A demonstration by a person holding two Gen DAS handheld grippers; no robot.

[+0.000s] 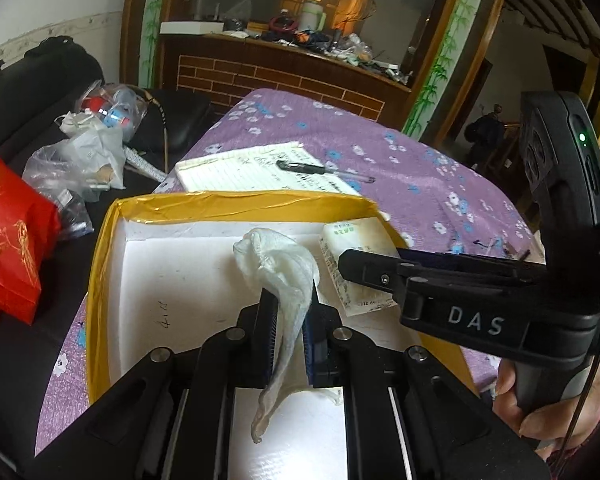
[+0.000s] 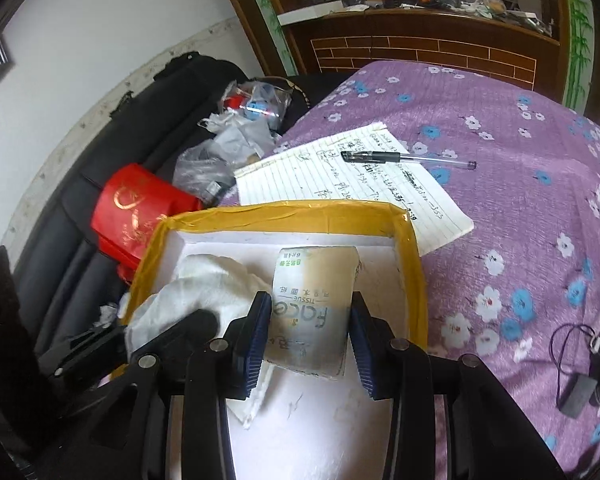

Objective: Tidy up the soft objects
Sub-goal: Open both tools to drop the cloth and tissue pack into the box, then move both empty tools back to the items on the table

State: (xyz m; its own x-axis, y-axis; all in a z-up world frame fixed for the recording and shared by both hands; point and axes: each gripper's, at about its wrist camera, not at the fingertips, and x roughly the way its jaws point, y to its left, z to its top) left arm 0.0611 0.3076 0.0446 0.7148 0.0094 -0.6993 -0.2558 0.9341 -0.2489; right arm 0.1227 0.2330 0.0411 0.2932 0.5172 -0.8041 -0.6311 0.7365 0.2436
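Here, the left tool was clamped nearly shut on a white cloth, its blue pads pinching the cloth at mid-length so that one bunched end stood up ahead of the fingers and a thin tail drooped back toward the camera. The right tool held a pack of tissues between its pads, part open to the pack's width, with the pack's long axis running straight out along the fingers. Both tools hung over a shallow box with a white floor and yellow taped rim, lying on a table covered by a purple flowered cloth. The relation that seemed to matter was side by side: from the left wrist view the tissue pack lay to the right of the cloth, near it, and both loads already sat within the box walls, so a release looked like a short drop rather than a reach. Beyond the box lay a lined notepad with a pen across it. The tool bodies hid the near wall of the box, and whether either load touched the floor could not be made out. A hand gripping the right tool's handle was cut off at the frame edge.
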